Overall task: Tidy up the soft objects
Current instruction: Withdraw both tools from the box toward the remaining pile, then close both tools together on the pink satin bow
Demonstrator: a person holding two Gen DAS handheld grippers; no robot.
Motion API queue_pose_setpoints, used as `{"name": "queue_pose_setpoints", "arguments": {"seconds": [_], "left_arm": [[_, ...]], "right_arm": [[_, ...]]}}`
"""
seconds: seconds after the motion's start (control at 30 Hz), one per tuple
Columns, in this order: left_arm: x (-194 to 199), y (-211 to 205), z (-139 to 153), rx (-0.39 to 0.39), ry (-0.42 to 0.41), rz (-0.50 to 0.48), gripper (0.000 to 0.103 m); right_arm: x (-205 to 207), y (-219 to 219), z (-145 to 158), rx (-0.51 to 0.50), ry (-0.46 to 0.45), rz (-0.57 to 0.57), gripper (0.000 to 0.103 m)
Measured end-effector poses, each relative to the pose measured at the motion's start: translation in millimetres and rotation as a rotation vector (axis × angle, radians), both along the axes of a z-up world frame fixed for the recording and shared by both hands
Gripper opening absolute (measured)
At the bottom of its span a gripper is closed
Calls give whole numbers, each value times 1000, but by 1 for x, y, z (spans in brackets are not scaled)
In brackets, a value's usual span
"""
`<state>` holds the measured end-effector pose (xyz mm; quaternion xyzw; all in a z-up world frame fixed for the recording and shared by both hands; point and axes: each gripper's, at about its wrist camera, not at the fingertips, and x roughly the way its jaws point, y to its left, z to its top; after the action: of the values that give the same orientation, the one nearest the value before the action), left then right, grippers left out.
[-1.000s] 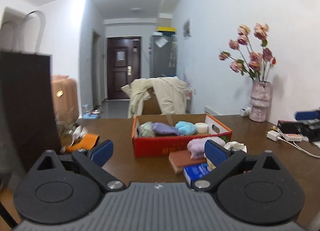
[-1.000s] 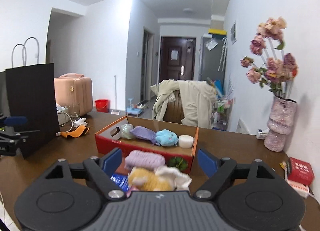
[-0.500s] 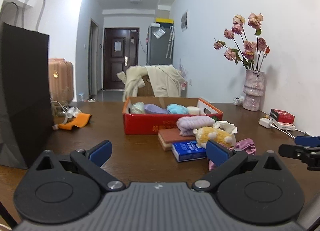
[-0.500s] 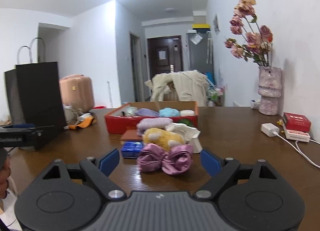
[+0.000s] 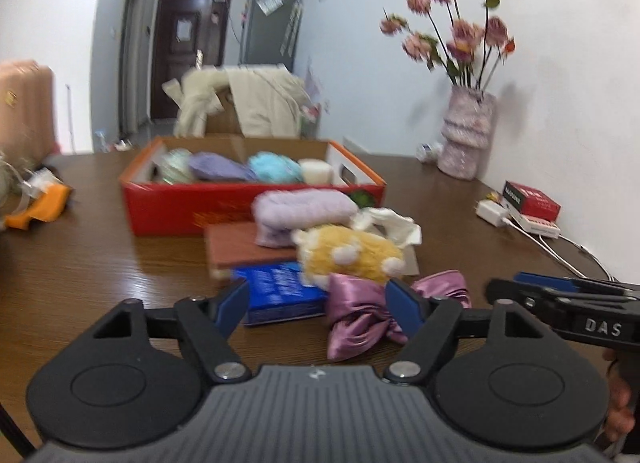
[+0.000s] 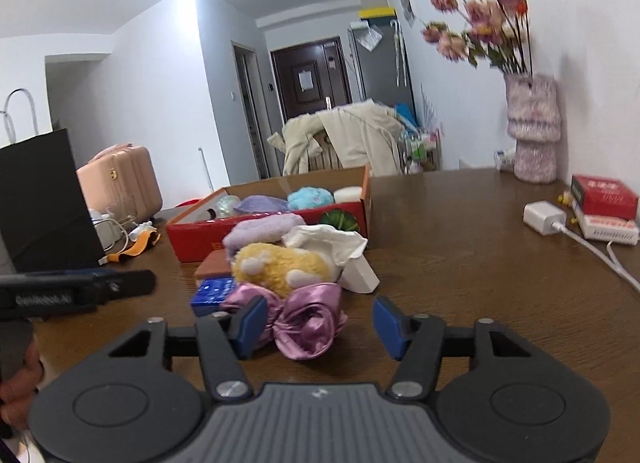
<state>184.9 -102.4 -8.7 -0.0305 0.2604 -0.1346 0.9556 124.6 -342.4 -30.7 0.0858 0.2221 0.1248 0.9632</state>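
A pink satin bow (image 6: 304,319) lies on the brown table, nearest to me; it also shows in the left wrist view (image 5: 360,313). Behind it lie a yellow plush toy (image 6: 280,265), a lavender towel (image 6: 264,229) and white cloth (image 6: 328,243). A red cardboard box (image 5: 192,203) holds several soft items. My right gripper (image 6: 318,327) is open, its jaws either side of the bow, just short of it. My left gripper (image 5: 318,307) is open and empty, low over the table in front of a blue packet (image 5: 280,293) and the bow.
A brown book (image 5: 244,249) lies under the towel. A vase of flowers (image 5: 466,135), a red packet (image 5: 530,203), a white charger (image 6: 544,217) and cable line the right wall. A black paper bag (image 6: 40,199) and orange item (image 5: 40,209) sit left.
Both grippers have moved forward and down toward the pile. The bow now sits between the right gripper's open jaws. Both stayed open.
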Motion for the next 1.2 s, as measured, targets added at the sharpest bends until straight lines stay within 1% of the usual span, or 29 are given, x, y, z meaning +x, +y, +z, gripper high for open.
{"name": "queue_pose_setpoints", "arguments": {"seconds": [0.07, 0.13, 0.17, 0.2, 0.27, 0.33, 0.43, 0.5, 0.57, 0.63, 0.67, 0.7, 0.77, 0.8, 0.87, 0.97, 1.07, 1.2], "left_arm": [[16, -10, -8, -9, 34, -3, 73], [31, -16, -18, -27, 69, -5, 68], [37, -18, -22, -31, 90, -3, 58], [42, -19, -29, -37, 118, -6, 42], [45, -15, -37, -80, 154, -38, 31], [41, -13, -40, -105, 160, -46, 30], [36, -12, -45, -115, 159, -52, 30], [38, -11, -48, -128, 173, -55, 31], [41, -10, -51, -137, 197, -57, 31], [40, -9, -52, -132, 201, -69, 26], [39, -8, -52, -134, 196, -80, 20], [37, -6, -52, -139, 194, -84, 18], [32, -3, -49, -148, 190, -96, 15], [28, -1, -45, -150, 177, -103, 14], [17, 5, -36, -160, 143, -118, 14], [2, 21, -17, -185, 91, -134, 14], [-8, 37, 1, -202, 48, -154, 14], [-10, 55, 19, -210, 1, -171, 14]], "right_arm": [[18, -6, -3, 29, 23, 8, 50], [35, -9, -6, 46, 34, 21, 48], [43, -10, -6, 49, 38, 28, 46], [52, -10, -8, 51, 39, 40, 45], [69, -8, -12, 44, 55, 66, 41], [83, -4, -19, 10, 92, 100, 40], [88, -1, -30, -5, 139, 176, 38], [89, -1, -38, 10, 173, 215, 37], [92, -3, -41, 45, 184, 226, 34], [96, -5, -42, 66, 197, 234, 33], [96, -4, -43, 71, 199, 236, 30], [95, -3, -44, 79, 199, 238, 28], [92, -1, -45, 82, 204, 240, 7], [90, 2, -44, 77, 205, 238, 7], [82, 9, -39, 59, 195, 222, 7], [64, 16, -25, 44, 157, 199, 6], [45, 25, -5, 41, 98, 184, 6], [27, 44, 19, 26, 25, 164, 6]]}}
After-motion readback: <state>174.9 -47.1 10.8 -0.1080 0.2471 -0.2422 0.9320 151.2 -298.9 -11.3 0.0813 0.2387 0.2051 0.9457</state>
